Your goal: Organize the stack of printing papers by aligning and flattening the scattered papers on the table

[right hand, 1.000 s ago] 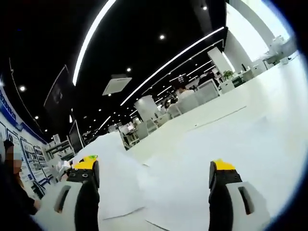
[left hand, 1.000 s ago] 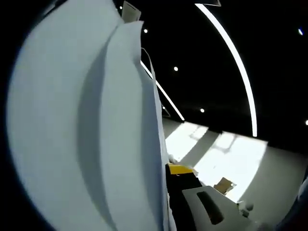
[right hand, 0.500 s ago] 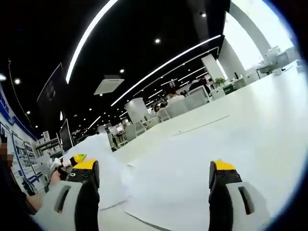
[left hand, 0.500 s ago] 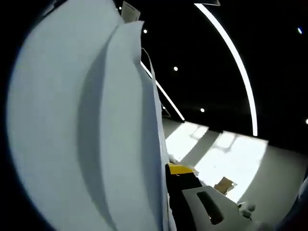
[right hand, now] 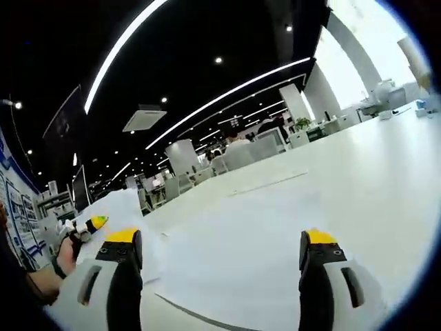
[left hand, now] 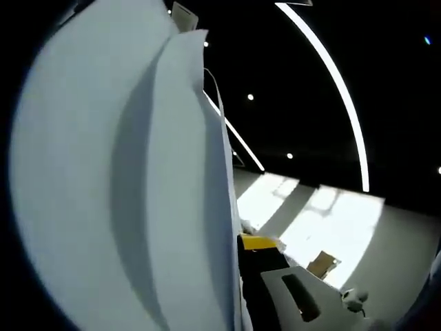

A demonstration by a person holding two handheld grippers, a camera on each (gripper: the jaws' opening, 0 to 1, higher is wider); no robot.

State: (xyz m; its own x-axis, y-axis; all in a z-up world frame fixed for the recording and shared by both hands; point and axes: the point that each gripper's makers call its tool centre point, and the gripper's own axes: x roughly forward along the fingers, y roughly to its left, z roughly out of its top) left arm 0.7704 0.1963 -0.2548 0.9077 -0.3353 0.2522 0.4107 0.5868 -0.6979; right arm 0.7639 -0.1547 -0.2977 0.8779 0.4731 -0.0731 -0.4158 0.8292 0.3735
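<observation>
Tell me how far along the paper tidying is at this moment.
Underway, not finished. The left gripper holds a bent bunch of sheets upright, apparently clamped. The right gripper hangs open over a flat sheet on the table. Squaring everything into one flat stack remains.

Loose sheets (right hand: 275, 234) lie flat on table (right hand: 386, 158); raised papers (left hand: 124, 179) stand at the sheets' left w/ left gripper (right hand: 86, 226).

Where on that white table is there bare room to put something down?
The table looks bare to the right of the flat sheets, out toward the far desks. The left side is crowded: lifted papers and the other gripper.
</observation>
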